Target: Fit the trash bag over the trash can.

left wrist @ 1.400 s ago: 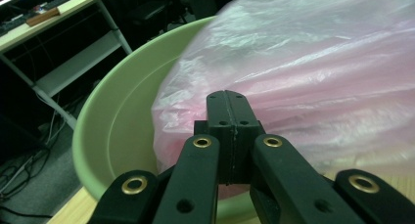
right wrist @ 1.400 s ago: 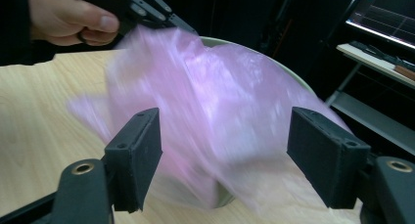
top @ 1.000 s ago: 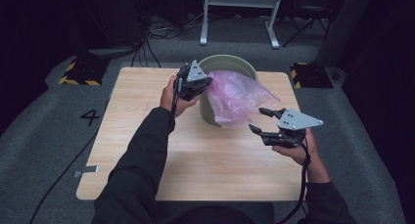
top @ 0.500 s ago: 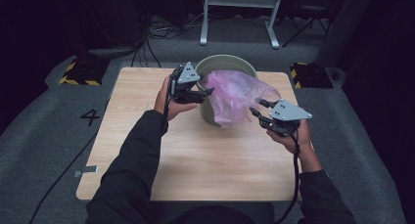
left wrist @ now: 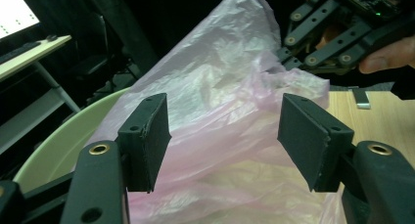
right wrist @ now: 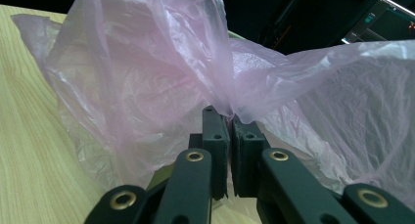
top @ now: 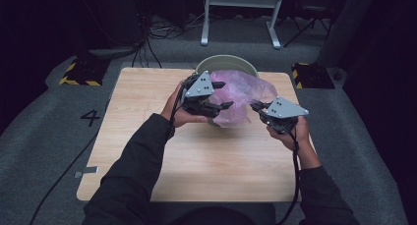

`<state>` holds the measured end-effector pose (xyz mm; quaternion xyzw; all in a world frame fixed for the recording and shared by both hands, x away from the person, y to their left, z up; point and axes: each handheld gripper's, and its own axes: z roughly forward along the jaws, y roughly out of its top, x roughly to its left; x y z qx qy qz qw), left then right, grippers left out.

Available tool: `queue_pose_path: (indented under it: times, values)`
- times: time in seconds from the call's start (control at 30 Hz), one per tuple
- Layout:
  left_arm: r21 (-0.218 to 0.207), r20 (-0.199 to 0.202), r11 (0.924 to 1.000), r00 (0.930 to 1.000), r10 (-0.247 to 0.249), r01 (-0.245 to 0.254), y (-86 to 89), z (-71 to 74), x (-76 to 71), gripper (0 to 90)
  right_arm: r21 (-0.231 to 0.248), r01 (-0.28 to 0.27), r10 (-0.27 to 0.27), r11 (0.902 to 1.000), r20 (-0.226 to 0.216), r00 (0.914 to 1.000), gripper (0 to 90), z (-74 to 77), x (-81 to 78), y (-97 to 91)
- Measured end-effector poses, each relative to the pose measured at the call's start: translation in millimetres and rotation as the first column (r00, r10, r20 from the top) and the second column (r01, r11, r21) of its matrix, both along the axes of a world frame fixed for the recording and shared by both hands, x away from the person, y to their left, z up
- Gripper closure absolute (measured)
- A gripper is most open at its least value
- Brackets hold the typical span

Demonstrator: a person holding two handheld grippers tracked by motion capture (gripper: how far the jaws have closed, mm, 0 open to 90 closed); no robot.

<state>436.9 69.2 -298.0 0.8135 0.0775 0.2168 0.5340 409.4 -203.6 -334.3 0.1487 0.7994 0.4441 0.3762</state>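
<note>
The right gripper (right wrist: 229, 121) has just closed, pinching the pink bag (top: 241, 95) draped over the bucket (top: 209, 65), likely to anchor that edge. The left gripper (left wrist: 222, 136) stands open around the plastic, gripping nothing.

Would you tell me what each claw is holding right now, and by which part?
The right claw pinches a gathered fold of the pink plastic bag at its edge. The left claw stands open before the bag, gripping nothing.
</note>
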Motion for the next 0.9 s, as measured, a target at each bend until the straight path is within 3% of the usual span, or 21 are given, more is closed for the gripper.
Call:
queue_pose_path:
  times: [0.2, 0.3, 0.37, 0.4, 0.43, 0.47, 0.6, 0.7, 0.73, 0.77, 0.9]
  values:
    - [-0.029, -0.027, 0.9989, 0.9990, -0.037, 0.036, -1.1, -0.3, -5.4, 30.4, -0.002, 0.012, -0.012, 0.9999, -0.010, 0.9999, 87.0, -0.5, 1.5, -0.7]
    - [0.012, -0.029, 0.9999, 0.9996, -0.007, 0.007, -7.1, -2.8, -5.2, 30.9, -0.004, 0.010, -0.010, 0.9999, -0.011, 0.9999, 87.0, -0.5, 1.5, -0.3]
    - [0.016, -0.031, 0.9995, 0.9991, 0.028, -0.027, -10.2, -4.7, -2.2, 40.7, -0.007, 0.004, -0.004, 1.0000, -0.011, 0.9999, 87.1, -0.8, 1.0, 0.9]
    - [0.003, -0.024, 0.9989, 0.9986, 0.047, -0.047, -10.2, -6.2, 1.5, 57.3, -0.011, 0.003, -0.003, 0.9999, -0.009, 1.0000, 87.2, -1.1, -0.1, 2.0]
    - [0.003, -0.024, 0.9989, 0.9986, 0.047, -0.047, -10.2, -6.2, 1.5, 66.6, -0.011, 0.003, -0.003, 0.9999, -0.009, 1.0000, 87.2, -1.1, -0.1, 2.0]
    - [0.006, -0.017, 0.9984, 0.9983, 0.056, -0.056, -10.3, -7.2, 3.3, 66.6, -0.012, 0.001, -0.002, 0.9999, -0.009, 1.0000, 87.4, -1.2, -0.5, 2.2]
    - [0.026, 0.002, 0.9958, 0.9961, 0.088, -0.088, -8.9, -9.4, 9.2, 89.9, -0.019, -0.005, 0.005, 0.9998, -0.011, 0.9999, 88.9, -2.0, -0.5, 1.9]
    - [0.024, 0.001, 0.9915, 0.9918, 0.128, -0.128, -3.7, -8.9, 15.1, 90.0, -0.023, -0.004, 0.003, 0.9997, -0.013, 0.9999, 89.5, -2.6, -0.8, 1.0]
    - [-0.002, -0.017, 0.9891, 0.9890, 0.147, -0.147, 3.6, -8.3, 20.7, 90.0, -0.022, -0.004, 0.003, 0.9998, -0.015, 0.9999, 90.0, -3.2, -0.8, -0.8]
    - [-0.002, -0.017, 0.9891, 0.9890, 0.147, -0.147, 3.6, -8.3, 20.7, 90.0, -0.022, -0.004, 0.003, 0.9998, -0.015, 0.9999, 90.0, -3.2, -0.8, -0.8]
    - [-0.039, -0.034, 0.9760, 0.9764, 0.213, -0.214, 20.6, -8.1, 31.6, 90.0, -0.025, -0.002, 0.001, 0.9997, -0.023, 0.9997, 90.0, -4.9, -0.2, -4.1]
